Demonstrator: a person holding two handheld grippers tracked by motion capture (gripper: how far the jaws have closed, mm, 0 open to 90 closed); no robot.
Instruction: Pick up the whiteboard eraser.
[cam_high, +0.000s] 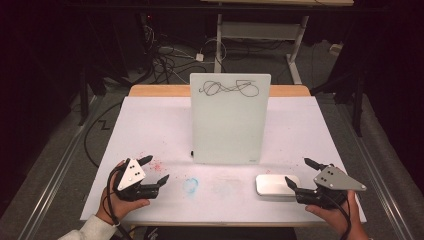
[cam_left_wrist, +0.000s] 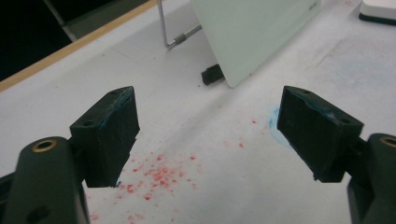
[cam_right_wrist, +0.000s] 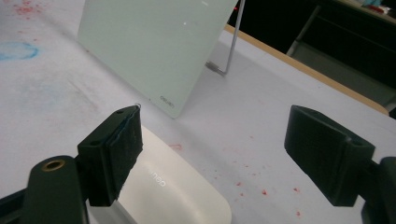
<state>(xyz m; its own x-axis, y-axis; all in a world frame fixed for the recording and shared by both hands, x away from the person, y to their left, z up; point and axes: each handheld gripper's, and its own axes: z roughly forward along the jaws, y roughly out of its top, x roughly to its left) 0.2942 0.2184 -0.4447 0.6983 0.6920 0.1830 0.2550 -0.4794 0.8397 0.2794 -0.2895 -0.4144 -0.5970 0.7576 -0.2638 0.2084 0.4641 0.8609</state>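
I see a white rounded-rectangular whiteboard eraser (cam_high: 276, 184) lying flat on the table's near right, in front of the propped glass whiteboard (cam_high: 229, 117), whose top bears a black scribble (cam_high: 230, 89).

Red specks (cam_high: 156, 165) and a blue smudge (cam_high: 190, 185) mark the white tabletop (cam_high: 150, 130) — cables (cam_high: 167, 62) tangle on the floor beyond.

Dim room, grey floor (cam_high: 60, 165) with tangled cables (cam_high: 167, 60) (beyond a white-legged desk (cam_high: 260, 30))
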